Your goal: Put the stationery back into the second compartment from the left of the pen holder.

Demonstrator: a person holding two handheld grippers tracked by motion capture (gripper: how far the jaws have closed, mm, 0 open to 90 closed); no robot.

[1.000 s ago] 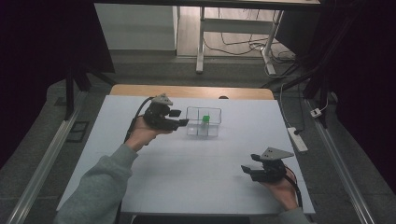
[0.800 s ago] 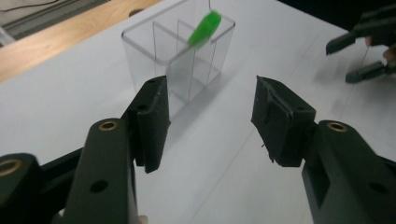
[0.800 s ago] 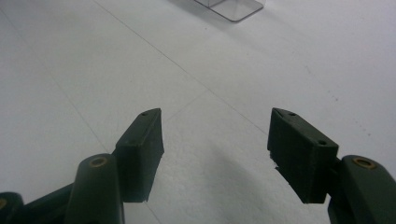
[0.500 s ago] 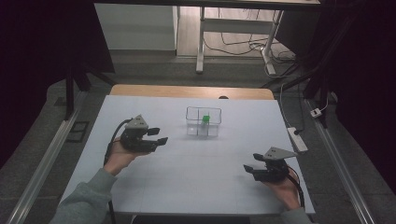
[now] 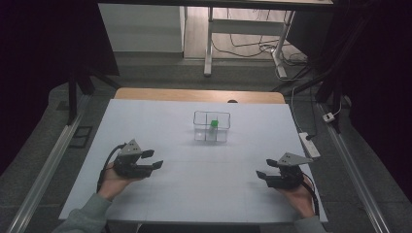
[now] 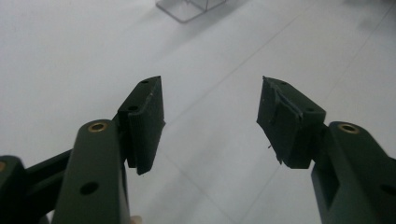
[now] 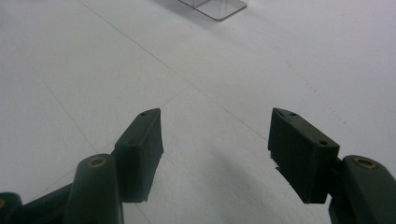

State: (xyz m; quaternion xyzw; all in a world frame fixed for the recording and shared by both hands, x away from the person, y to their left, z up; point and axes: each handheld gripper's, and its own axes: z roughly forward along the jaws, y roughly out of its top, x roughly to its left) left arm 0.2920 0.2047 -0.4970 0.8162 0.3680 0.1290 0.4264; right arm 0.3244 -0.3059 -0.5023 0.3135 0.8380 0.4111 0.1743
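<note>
The left claw (image 5: pixel 154 159) (its jaws have just been opening, nothing between them) and the right claw (image 5: pixel 262 174) both hover spread over the white bench (image 5: pixel 204 179), well apart from the clear box (image 5: pixel 211 127) holding a green cube (image 5: pixel 214 124).

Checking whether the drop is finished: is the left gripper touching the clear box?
Apart. The high view shows the left gripper well short of the clear box, bare table between them, jaws open and empty.
</note>
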